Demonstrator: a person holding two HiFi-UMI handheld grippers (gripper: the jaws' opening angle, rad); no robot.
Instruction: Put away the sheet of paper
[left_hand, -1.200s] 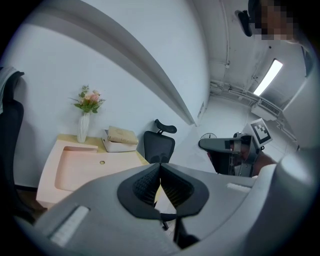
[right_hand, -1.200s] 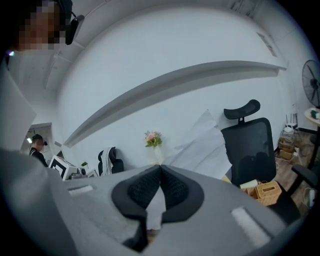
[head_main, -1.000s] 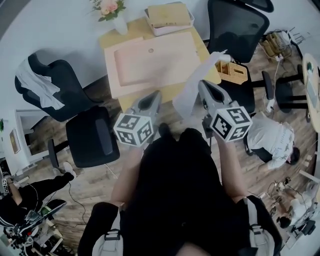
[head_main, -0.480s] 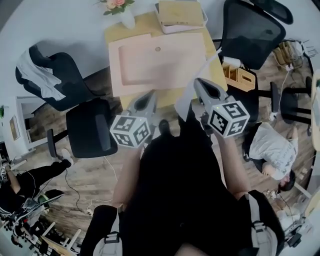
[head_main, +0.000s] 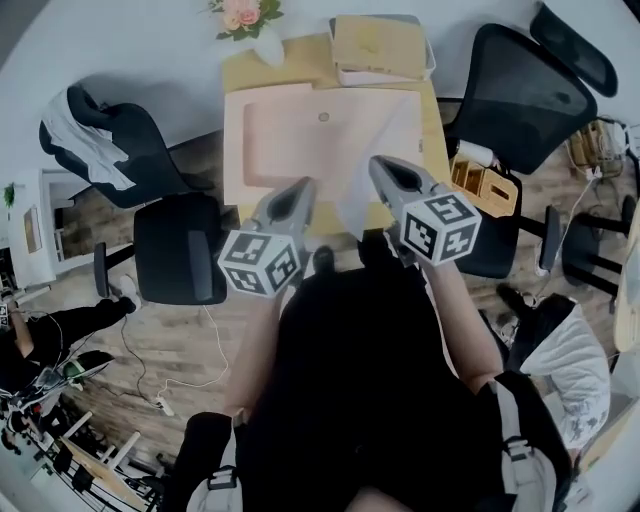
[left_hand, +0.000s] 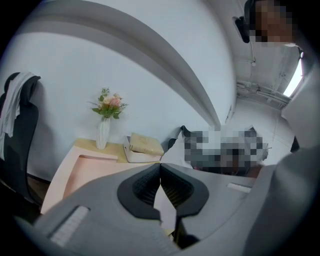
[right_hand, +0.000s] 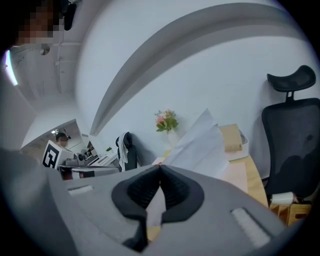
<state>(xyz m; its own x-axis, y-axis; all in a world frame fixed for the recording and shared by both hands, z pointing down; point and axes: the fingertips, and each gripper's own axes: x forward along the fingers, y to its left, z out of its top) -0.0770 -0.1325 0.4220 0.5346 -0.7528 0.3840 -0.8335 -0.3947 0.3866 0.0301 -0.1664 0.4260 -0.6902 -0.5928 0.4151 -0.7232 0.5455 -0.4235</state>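
A white sheet of paper (head_main: 355, 200) hangs over the near edge of the wooden table (head_main: 240, 75), pinched at one end by my right gripper (head_main: 378, 163). In the right gripper view that gripper (right_hand: 160, 166) is shut on the sheet (right_hand: 200, 142), which fans up and to the right. My left gripper (head_main: 300, 185) is just left of the sheet and does not touch it. In the left gripper view this gripper (left_hand: 160, 164) is shut with nothing between its pads, and the sheet (left_hand: 172, 152) shows just beyond it.
A pink mat (head_main: 290, 140) covers most of the table. A vase of flowers (head_main: 250, 20) and a white tray (head_main: 380, 70) holding a tan pad stand at the far edge. Black office chairs (head_main: 170, 250) (head_main: 520, 90) flank the table. A wooden box (head_main: 475, 175) sits at its right.
Both grippers and the sheet have moved forward, from short of the table to over its near edge. The sheet now lies over the pink mat's right part.
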